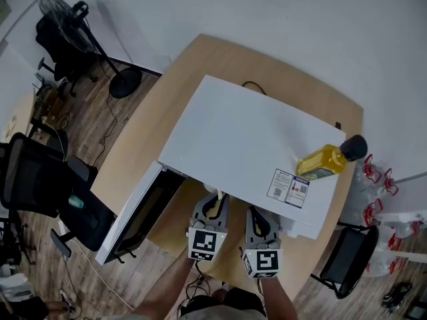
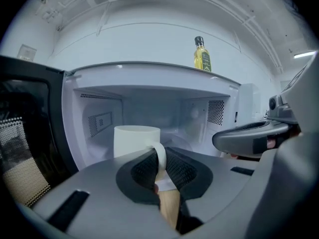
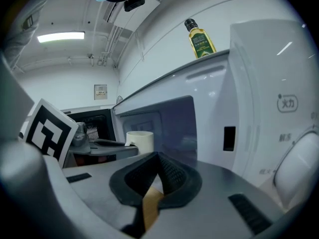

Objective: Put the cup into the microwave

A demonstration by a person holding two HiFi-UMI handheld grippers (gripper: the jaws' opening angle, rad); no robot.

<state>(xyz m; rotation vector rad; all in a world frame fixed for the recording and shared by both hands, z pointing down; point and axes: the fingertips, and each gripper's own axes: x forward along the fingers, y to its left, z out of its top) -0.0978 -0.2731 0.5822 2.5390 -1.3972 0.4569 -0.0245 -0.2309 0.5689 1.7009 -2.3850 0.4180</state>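
The left gripper (image 2: 160, 156) had its jaws clamped on the cup (image 2: 135, 142) handle at the open microwave (image 2: 149, 108) mouth. The right gripper (image 3: 157, 171) jaws were together, empty. Set-down and release remained.

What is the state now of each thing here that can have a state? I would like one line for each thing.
microwave door: open, swung to the left.
cup: upright, held by its handle before the open microwave.
oil bottle: upright, capped, on top of the microwave.
left hand-held gripper: shut on the cup handle.
right hand-held gripper: shut, empty.
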